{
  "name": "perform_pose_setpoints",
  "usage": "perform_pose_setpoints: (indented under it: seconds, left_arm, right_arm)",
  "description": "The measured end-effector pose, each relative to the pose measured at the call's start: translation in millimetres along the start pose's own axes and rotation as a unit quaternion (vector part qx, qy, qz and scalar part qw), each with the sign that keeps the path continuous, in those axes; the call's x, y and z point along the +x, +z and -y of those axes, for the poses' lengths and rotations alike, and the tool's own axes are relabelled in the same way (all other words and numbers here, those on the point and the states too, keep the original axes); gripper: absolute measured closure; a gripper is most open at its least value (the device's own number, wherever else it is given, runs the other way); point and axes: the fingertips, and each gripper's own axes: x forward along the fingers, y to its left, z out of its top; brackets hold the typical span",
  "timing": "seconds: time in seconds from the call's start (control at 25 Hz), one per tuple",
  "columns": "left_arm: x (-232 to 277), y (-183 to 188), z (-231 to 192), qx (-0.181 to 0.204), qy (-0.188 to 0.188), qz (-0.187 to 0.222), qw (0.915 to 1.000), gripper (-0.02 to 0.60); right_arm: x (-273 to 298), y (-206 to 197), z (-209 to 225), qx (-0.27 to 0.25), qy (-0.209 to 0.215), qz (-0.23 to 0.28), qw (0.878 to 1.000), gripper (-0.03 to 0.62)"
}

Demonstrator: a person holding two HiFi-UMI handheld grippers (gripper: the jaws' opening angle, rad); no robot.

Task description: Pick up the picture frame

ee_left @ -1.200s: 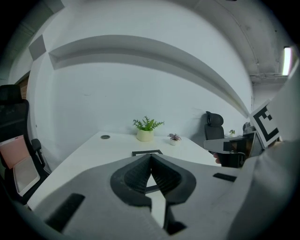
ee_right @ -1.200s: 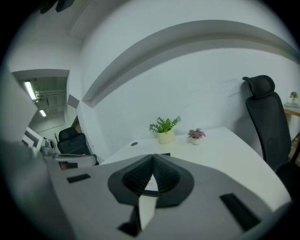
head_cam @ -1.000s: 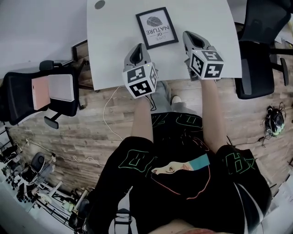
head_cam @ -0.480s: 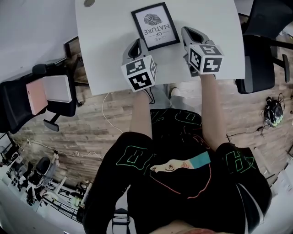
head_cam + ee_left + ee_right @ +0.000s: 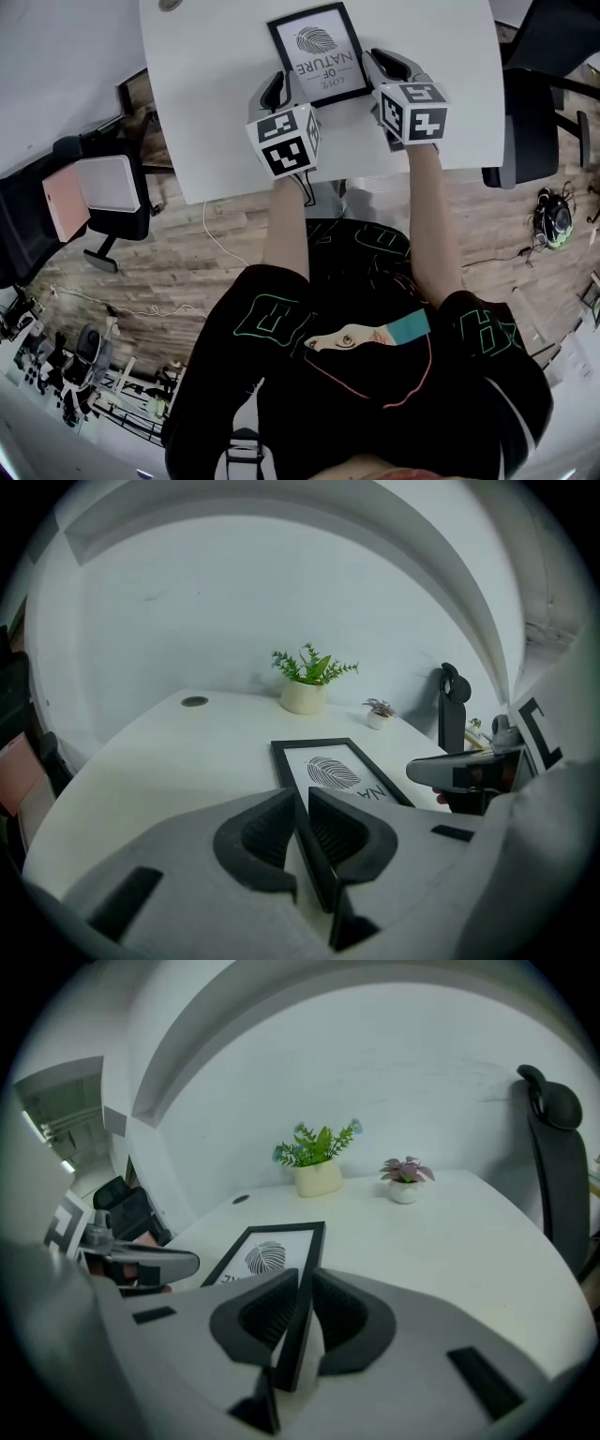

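Observation:
The picture frame (image 5: 319, 54), black-edged with a leaf print and lettering, lies flat on the white table (image 5: 216, 103). My left gripper (image 5: 278, 84) sits at the frame's left edge and my right gripper (image 5: 377, 64) at its right edge. In the left gripper view the frame's (image 5: 336, 769) black edge runs into the narrow gap of my left gripper (image 5: 302, 803). In the right gripper view the frame's (image 5: 272, 1252) edge likewise lies between the jaws of my right gripper (image 5: 306, 1283). Both pairs of jaws are opening, with the frame's edge between them.
A potted green plant (image 5: 307, 688) and a small pot (image 5: 379, 714) stand at the table's far side. A black office chair (image 5: 527, 103) is at the right. Another chair (image 5: 56, 202) at the left carries pink and white flat items. A round grommet (image 5: 169, 5) is in the tabletop.
Both grippers have moved forward and down from the table's near edge to either side of the frame. Their jaws, shut before, now stand parted around its edges.

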Motion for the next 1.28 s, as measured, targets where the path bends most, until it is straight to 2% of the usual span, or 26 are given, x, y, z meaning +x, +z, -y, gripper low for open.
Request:
perform_pose_setpoints:
  seconds: [0.44, 1.08, 1.28]
  left_arm:
    - [25, -1, -5, -0.014, -0.027, -0.035, 0.9989, 0.451]
    - [42, -8, -6, -0.036, -0.034, -0.077, 0.9958, 0.472]
    - [44, -5, -2, -0.045, -0.027, -0.076, 0.9958, 0.477]
  right_arm:
    - [29, -1, 4, 0.006, -0.010, -0.043, 0.999, 0.493]
    - [47, -7, 3, 0.011, -0.024, -0.088, 0.996, 0.473]
    - [47, -6, 5, 0.019, -0.013, -0.093, 0.995, 0.505]
